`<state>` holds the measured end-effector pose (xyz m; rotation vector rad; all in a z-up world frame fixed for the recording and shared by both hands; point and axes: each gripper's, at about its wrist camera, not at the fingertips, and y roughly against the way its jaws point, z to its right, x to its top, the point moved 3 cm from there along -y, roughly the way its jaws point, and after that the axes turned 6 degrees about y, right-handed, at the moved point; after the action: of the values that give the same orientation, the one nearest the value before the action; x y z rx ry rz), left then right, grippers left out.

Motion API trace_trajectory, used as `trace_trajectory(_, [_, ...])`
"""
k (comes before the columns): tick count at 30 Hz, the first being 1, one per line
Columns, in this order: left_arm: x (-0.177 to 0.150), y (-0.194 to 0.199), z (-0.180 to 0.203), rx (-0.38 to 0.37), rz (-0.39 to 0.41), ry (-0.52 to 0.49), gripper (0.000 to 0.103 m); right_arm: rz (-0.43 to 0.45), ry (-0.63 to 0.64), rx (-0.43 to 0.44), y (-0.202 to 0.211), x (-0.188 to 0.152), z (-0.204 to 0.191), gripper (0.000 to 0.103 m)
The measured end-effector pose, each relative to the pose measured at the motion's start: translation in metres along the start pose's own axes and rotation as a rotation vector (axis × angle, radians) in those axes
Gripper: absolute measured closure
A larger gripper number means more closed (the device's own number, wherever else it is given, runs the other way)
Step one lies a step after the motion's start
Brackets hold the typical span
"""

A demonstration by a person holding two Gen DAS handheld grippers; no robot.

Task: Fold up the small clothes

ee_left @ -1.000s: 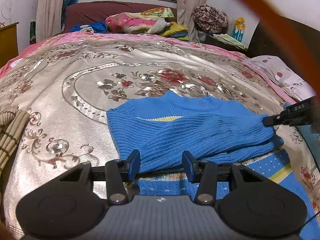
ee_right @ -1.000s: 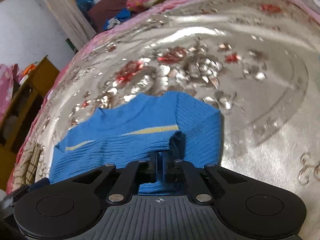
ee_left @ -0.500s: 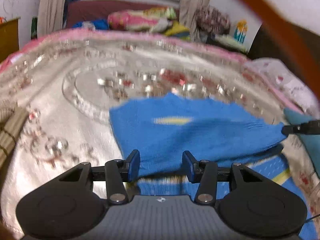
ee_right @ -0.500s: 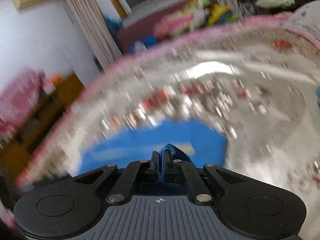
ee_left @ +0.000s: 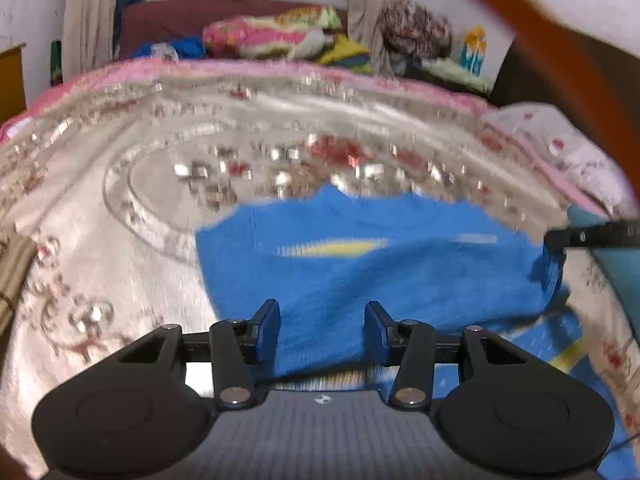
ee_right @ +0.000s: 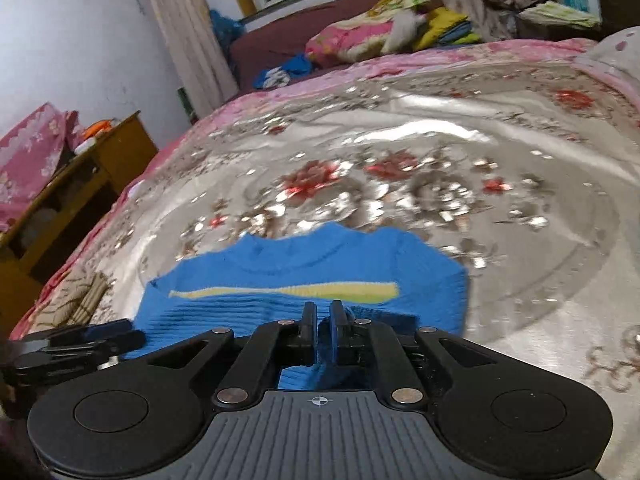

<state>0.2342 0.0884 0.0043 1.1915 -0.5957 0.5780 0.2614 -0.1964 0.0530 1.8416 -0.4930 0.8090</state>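
A small blue knit sweater (ee_left: 380, 264) with a yellow stripe lies on the silver floral bedspread (ee_left: 120, 240). Its upper part is folded over the lower part. My left gripper (ee_left: 322, 330) is open, its jaws hovering over the near edge of the fold and holding nothing. My right gripper (ee_right: 323, 322) is shut on the sweater's right edge (ee_right: 348, 320); its tip shows at the right of the left wrist view (ee_left: 560, 238). In the right wrist view the sweater (ee_right: 300, 276) spreads ahead, and the left gripper (ee_right: 80, 340) shows at the lower left.
A striped tan cloth (ee_left: 12, 276) lies at the bed's left edge. Pillows and piled bedding (ee_left: 280, 36) sit at the headboard. A wooden cabinet (ee_right: 72, 192) stands left of the bed. A pale floral pillow (ee_left: 560, 140) lies on the right.
My right gripper has lifted and pulled the sweater's right edge outward, so more of the yellow stripe shows. My left gripper stayed open over the near edge.
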Motion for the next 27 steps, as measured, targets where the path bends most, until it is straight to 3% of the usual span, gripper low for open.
trace_trajectory(5, [-0.019,0.003,0.001,0.011,-0.044,-0.075,0.051,-0.004,0.085,-0.023,-0.003,-0.002,-0.017,0.093])
trace_trajectory(10, [-0.014,0.010,0.003,-0.008,-0.031,-0.052,0.051,-0.015,0.089,0.006,-0.011,0.004,-0.027,0.093])
trace_trajectory(13, [-0.013,0.011,0.004,-0.010,-0.032,-0.052,0.051,-0.081,0.144,0.027,-0.032,-0.004,-0.044,0.092])
trace_trajectory(17, [-0.018,0.015,0.002,-0.013,-0.039,-0.060,0.051,-0.231,0.122,0.031,-0.054,-0.026,-0.041,0.090])
trace_trajectory(22, [-0.015,0.029,0.003,-0.045,-0.008,-0.057,0.051,-0.304,0.155,0.101,-0.029,-0.039,-0.043,0.090])
trace_trajectory(25, [-0.005,0.028,0.009,-0.068,0.027,-0.037,0.051,-0.272,0.174,0.076,-0.021,-0.035,-0.044,0.090])
trace_trajectory(27, [0.001,0.022,0.015,-0.083,0.043,-0.016,0.051,-0.205,0.178,0.044,-0.023,-0.027,-0.047,0.090])
